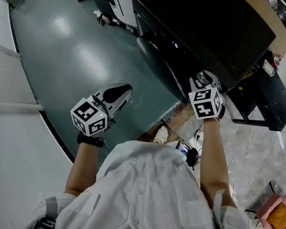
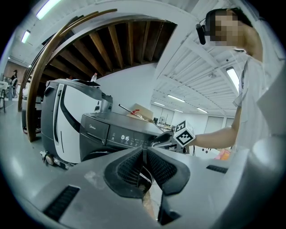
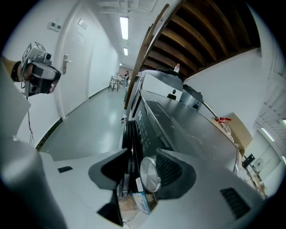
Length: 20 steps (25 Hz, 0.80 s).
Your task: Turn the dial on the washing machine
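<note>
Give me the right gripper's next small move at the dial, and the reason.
Probably close the right gripper on the dial. The silver dial of the washing machine stands between its open fingers, close to one and clear of the other, so nothing grips it yet for turning.

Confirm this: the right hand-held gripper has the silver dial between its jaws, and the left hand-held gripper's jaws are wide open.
Wrong on the left hand-held gripper: its jaws are shut together, as the left gripper view shows. The dial sits between the jaws of the right hand-held gripper.
</note>
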{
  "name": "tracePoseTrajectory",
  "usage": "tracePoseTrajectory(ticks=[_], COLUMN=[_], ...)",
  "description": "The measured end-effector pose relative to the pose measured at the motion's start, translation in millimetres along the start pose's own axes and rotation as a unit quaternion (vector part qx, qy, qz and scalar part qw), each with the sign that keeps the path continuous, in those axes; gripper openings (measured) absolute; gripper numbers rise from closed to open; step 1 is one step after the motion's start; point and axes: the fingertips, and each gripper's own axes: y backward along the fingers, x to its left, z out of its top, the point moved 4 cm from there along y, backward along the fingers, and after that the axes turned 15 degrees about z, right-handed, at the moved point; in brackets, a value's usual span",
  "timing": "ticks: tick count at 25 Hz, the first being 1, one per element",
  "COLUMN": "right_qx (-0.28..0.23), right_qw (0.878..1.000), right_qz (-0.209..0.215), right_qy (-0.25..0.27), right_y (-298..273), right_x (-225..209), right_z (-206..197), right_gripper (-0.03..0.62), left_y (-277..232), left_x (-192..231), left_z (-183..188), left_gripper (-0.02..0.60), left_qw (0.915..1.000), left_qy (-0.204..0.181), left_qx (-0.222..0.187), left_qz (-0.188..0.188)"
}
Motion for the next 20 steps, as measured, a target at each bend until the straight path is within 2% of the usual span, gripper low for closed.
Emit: tracePoseTrajectory(ticks=[9,20], right_qx=[-0.024,-0.032], right_qw=[0.999,0.998], right_qz=[-0.015,-0.020], right_qy=[-0.038,-0.050], right_y=[13.2,15.6], right_x=[1.6,2.0], right_z=[-10.2,-18.0], right_gripper=[0.225,0.238], left_y=[-7.1,-7.8], left_x=[-8.1,-9.4], left_z=[-1.3,-0.7], left_gripper=[0.017,0.017], left_qw=[0.9999,0.9998], left_qy=[-0.003,-0.005], left_qx=[0.004,0.004], left_qz=[-0.016,-0.019])
